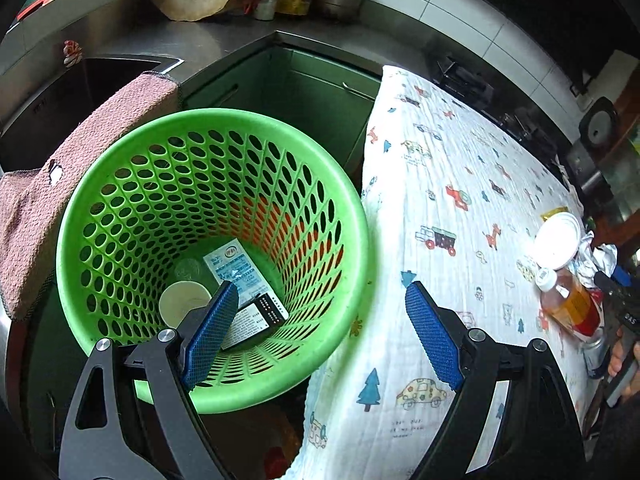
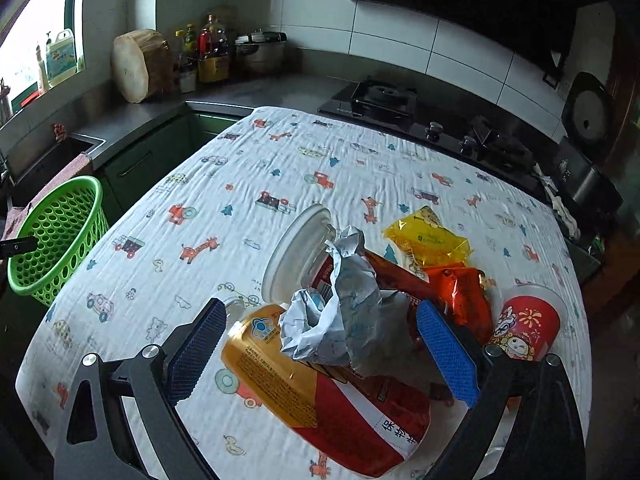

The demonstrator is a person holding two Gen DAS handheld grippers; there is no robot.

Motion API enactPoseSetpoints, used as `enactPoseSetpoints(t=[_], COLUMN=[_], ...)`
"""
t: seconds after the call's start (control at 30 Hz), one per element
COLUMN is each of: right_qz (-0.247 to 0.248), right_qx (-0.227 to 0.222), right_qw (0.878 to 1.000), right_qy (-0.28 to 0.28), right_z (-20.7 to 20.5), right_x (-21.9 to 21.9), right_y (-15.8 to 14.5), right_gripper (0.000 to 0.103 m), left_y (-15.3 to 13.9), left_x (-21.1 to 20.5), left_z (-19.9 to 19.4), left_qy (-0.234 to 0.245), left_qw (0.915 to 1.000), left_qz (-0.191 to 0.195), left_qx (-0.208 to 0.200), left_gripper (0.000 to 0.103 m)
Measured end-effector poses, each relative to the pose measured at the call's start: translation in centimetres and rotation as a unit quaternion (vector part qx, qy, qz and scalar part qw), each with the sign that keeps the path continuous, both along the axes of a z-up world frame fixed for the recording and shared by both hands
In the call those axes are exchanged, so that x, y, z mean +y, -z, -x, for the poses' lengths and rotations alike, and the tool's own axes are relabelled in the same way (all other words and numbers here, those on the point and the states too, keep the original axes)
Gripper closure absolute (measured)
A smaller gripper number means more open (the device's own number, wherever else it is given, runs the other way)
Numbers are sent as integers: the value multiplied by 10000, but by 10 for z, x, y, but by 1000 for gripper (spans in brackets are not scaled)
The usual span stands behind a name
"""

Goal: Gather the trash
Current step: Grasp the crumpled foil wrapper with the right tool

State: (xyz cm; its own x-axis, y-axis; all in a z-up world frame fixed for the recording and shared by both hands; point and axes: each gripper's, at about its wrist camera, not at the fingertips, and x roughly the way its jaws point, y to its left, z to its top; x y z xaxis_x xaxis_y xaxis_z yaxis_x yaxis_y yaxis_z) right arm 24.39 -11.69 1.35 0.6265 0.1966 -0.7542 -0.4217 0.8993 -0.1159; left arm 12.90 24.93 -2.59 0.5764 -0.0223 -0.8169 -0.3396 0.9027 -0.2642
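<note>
right gripper (image 2: 320, 354) jaws apart over crumpled paper wad (image 2: 340, 304) atop the bottle (image 2: 320, 396) near the table's (image 2: 200, 208) near edge; light, soft, likely crushable, pinch mid-bulge; left gripper (image 1: 316, 334) apart, empty over green basket (image 1: 208, 256).

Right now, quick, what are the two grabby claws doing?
Left gripper: open, holding nothing, above the green basket.
Right gripper: open around the crumpled paper, not gripping it.

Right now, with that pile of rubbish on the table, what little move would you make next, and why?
Probably lower the right hand-held gripper and close it on the crumpled paper. Its jaws are open on either side of the paper, which sits on top of the pile. The left hand-held gripper is open and empty over the green basket.
</note>
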Motion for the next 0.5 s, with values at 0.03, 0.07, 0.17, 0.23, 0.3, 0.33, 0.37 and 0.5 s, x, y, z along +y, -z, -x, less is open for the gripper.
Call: enactPoseSetpoints(t=[0.03,0.07,0.17,0.23,0.3,0.33,0.37,0.5], right_qz=[25,46,1,12,78,71,62,8], right_qx=[13,6,83,185,239,282,312,339], right_qw=[10000,10000,9999,9997,9995,9994,9993,9993], right_qy=[12,44,101,140,166,171,182,170], right_z=[-2,-4,-10,-13,-15,-16,-17,-15], right_x=[0,0,-3,-8,-11,-14,-15,-22], right_y=[3,5,8,12,15,17,18,18], right_gripper=[10,10,17,20,24,28,31,43], left_y=[0,-1,-1,-1,-1,-1,-1,2], left_x=[-4,-7,-15,-22,-29,-33,-37,-52], left_z=[-1,-1,-3,-4,-6,-7,-8,-11], left_qy=[23,42,103,161,223,259,293,422], left_qw=[10000,10000,9999,9999,9997,9997,9996,9990], left_qz=[-6,-5,-12,-21,-34,-31,-24,75], left_qx=[4,3,3,12,25,29,34,78], left_gripper=[18,18,18,18,18,18,18,18])
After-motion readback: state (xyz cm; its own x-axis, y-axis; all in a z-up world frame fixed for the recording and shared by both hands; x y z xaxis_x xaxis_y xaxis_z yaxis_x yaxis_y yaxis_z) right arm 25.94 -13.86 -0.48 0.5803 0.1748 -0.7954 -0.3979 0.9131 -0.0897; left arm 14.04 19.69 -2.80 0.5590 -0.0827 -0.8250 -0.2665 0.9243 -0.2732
